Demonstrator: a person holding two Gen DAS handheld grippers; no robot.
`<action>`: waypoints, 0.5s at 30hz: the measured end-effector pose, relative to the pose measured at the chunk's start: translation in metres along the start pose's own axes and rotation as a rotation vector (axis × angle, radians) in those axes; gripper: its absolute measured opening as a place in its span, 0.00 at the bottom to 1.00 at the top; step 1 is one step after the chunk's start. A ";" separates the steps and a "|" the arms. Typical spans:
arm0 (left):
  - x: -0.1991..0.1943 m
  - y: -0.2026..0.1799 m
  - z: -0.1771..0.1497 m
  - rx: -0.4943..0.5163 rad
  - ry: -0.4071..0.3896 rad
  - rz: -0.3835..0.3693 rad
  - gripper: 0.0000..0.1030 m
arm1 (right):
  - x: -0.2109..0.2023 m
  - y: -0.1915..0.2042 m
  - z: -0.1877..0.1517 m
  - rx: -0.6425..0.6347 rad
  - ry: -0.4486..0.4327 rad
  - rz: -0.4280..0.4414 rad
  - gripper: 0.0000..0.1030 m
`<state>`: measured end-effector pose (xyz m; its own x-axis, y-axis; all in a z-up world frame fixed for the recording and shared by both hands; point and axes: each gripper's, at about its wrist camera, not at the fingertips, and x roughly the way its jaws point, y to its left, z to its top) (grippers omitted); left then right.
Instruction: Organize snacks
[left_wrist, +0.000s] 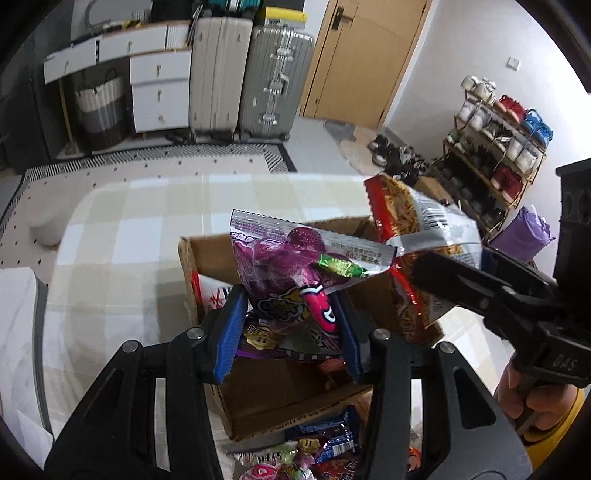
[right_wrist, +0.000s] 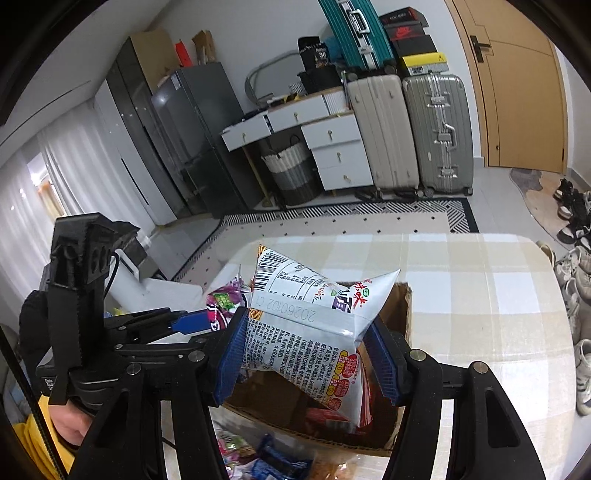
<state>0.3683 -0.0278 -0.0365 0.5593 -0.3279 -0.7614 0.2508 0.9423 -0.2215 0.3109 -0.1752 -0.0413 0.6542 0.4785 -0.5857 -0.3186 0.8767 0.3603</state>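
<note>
Purple snack packet (left_wrist: 291, 273) pinched by its lower end in left gripper (left_wrist: 291, 328), hanging over the open cardboard box (left_wrist: 207, 258), likely so it drops in. Right gripper (right_wrist: 314, 354) is clamped across a white noodle-snack bag (right_wrist: 306, 325), also above the box. Loose snacks (left_wrist: 321, 454) wait near the box on the checked tablecloth (left_wrist: 129, 229).

Background: room furniture and luggage behind the table.
Two suitcases, beige (right_wrist: 382, 134) and silver (right_wrist: 439, 134), stand side by side at upper centre; wooden door (right_wrist: 517, 85) upper right; white drawers (right_wrist: 334, 151) and woven basket (right_wrist: 291, 173) left of them; shoe rack (left_wrist: 495, 155) at right edge; patterned rug (right_wrist: 369, 218) below.
</note>
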 end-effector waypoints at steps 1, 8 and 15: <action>0.009 0.002 0.002 0.001 0.012 0.003 0.42 | 0.003 -0.002 -0.001 0.002 0.007 -0.002 0.59; 0.059 0.019 0.000 -0.010 0.083 0.032 0.42 | 0.027 -0.012 -0.010 0.010 0.069 -0.011 0.59; 0.079 0.028 -0.003 -0.006 0.112 0.040 0.46 | 0.040 -0.015 -0.019 0.013 0.110 -0.021 0.59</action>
<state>0.4174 -0.0270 -0.1050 0.4772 -0.2808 -0.8327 0.2252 0.9550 -0.1930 0.3294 -0.1686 -0.0839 0.5814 0.4631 -0.6690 -0.2960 0.8862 0.3563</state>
